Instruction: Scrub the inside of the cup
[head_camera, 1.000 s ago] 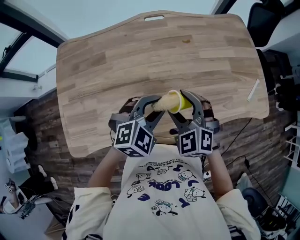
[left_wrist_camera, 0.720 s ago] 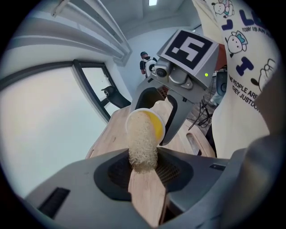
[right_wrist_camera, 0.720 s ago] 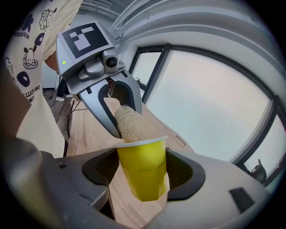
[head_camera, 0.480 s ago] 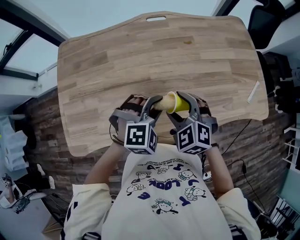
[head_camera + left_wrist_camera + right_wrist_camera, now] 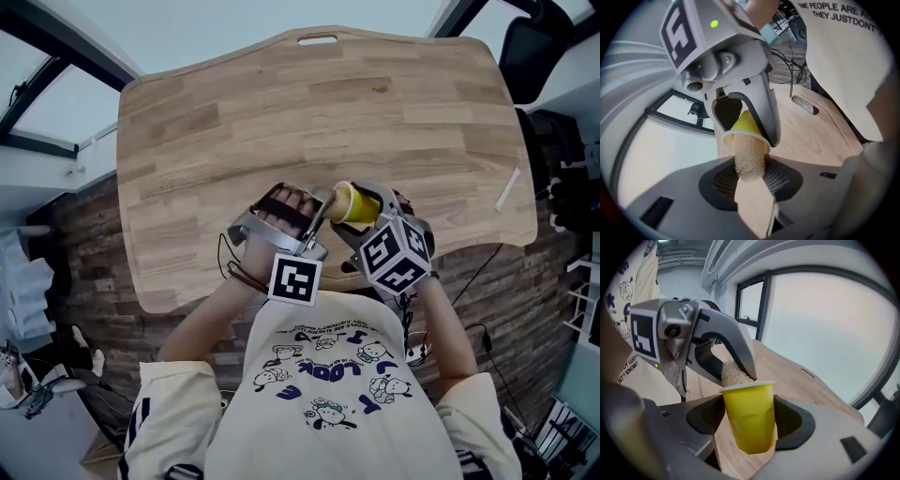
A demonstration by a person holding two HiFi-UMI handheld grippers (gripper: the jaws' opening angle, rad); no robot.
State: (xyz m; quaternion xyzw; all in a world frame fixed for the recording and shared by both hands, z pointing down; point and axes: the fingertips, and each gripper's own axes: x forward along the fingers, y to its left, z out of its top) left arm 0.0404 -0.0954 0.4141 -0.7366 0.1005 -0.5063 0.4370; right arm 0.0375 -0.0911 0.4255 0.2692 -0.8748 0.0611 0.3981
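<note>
Right tongs clamped on small yellow plastic cup, pads on opp. sides of its wall. Cup is held in the air above near part of light wooden table, mouth tipped twd the other tool. Left tongs closed on beige fibrous scrubber w/ flat tan backing; its rough tip sits in the cup mouth, against the rim.

Risks, as I judge them: cup wall looks thin, so pushing the scrubber deeper or twisting hard could dent it or lever it out from btwn the pads. Scrubber is gripped by its flat end only, so it prob. can bend or slip sideways. If cup pops loose it could roll off the near edge.
</note>
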